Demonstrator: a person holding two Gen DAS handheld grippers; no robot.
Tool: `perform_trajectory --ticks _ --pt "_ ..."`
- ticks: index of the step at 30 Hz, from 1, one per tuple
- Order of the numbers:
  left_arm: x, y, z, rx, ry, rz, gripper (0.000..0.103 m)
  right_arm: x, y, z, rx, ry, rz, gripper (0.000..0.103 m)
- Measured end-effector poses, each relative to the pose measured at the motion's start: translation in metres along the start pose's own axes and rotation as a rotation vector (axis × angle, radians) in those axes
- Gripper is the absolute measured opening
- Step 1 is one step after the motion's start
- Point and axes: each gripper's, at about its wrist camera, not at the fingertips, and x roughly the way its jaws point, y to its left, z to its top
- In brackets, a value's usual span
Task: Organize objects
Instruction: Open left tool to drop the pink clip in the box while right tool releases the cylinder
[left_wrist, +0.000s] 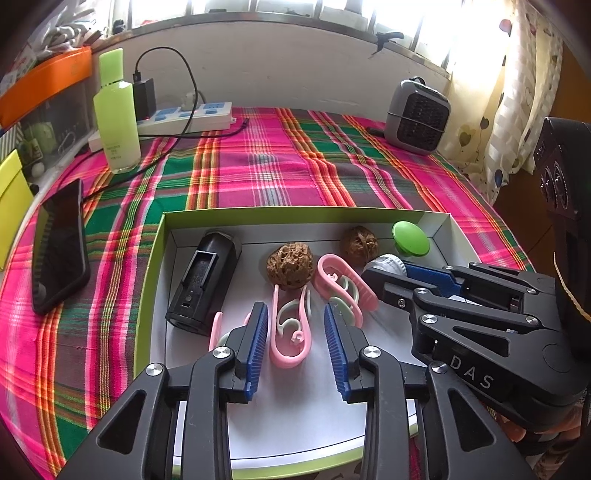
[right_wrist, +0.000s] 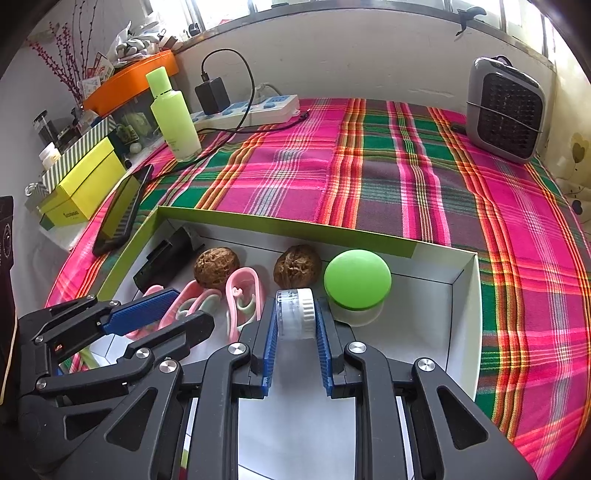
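left wrist: close, angled down | right wrist: same | shared: box (left_wrist: 159, 236) (right_wrist: 369, 236)

Your left gripper (left_wrist: 295, 332) covers the near ends of the pink clips (left_wrist: 290, 332) at 6 o'clock, and a third clip at 7 o'clock shows only a sliver beside the finger. In the left view, the right gripper (left_wrist: 373, 275) hides most of the small white-capped container (left_wrist: 388, 264) at 3 o'clock; in the right view its lower half sits behind the blue pads (right_wrist: 271, 343). The box's (right_wrist: 461, 332) near wall is cut off by the lower edge in both views. The print on the green bottle (left_wrist: 116, 110) at 10 o'clock is too small to read. The window at 12 o'clock is blown out white.
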Motion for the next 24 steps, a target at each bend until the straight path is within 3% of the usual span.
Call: perform_trajectory --ticks 9,16,24 --pt "-0.002 0.001 -0.002 -0.005 0.003 0.003 0.037 -0.002 -0.001 -0.002 0.007 -0.003 0.001 0.021" --pt "-0.008 0.002 -0.005 -0.009 -0.003 0.01 0.037 -0.006 0.0 -0.003 0.008 -0.009 -0.005 0.029" --pt "-0.012 0.001 -0.005 -0.011 -0.008 0.012 0.039 -0.011 0.002 -0.003 0.004 -0.018 -0.008 0.03"
